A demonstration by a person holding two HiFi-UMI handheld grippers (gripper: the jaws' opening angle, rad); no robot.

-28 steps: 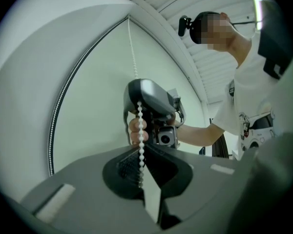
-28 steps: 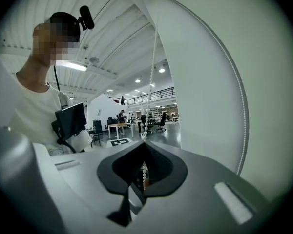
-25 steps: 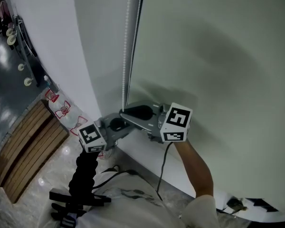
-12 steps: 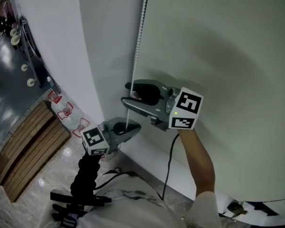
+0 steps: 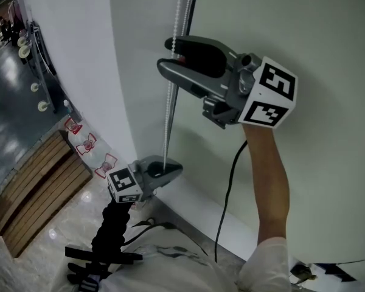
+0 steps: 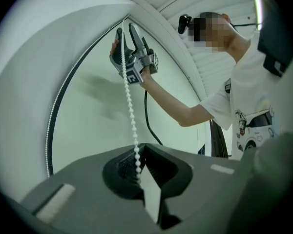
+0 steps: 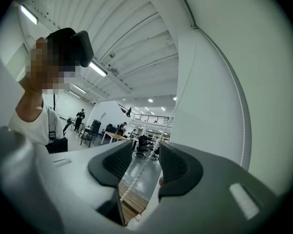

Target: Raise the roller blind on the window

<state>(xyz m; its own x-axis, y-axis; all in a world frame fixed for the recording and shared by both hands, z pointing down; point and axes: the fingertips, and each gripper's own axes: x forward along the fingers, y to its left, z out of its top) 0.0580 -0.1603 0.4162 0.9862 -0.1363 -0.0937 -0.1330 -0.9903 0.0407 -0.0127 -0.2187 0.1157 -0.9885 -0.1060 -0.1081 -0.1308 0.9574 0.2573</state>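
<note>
- One bead chain beside roller blind
- Left gripper low, clamped on chain
- Right gripper high, jaws just opened wide, chain loose between
- Wooden slats below

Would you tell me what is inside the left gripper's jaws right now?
The white bead chain runs down into the left gripper, whose jaws are closed on it. The chain below the pads is covered from view.

My pale grey-green fabric roller blind hangs flat and fills the right of the head view. Its white plastic bead chain runs taut down the upper centre. It passes loose between my right claw's just-opened jaws and ends pinched in my left claw at lower centre.
</note>
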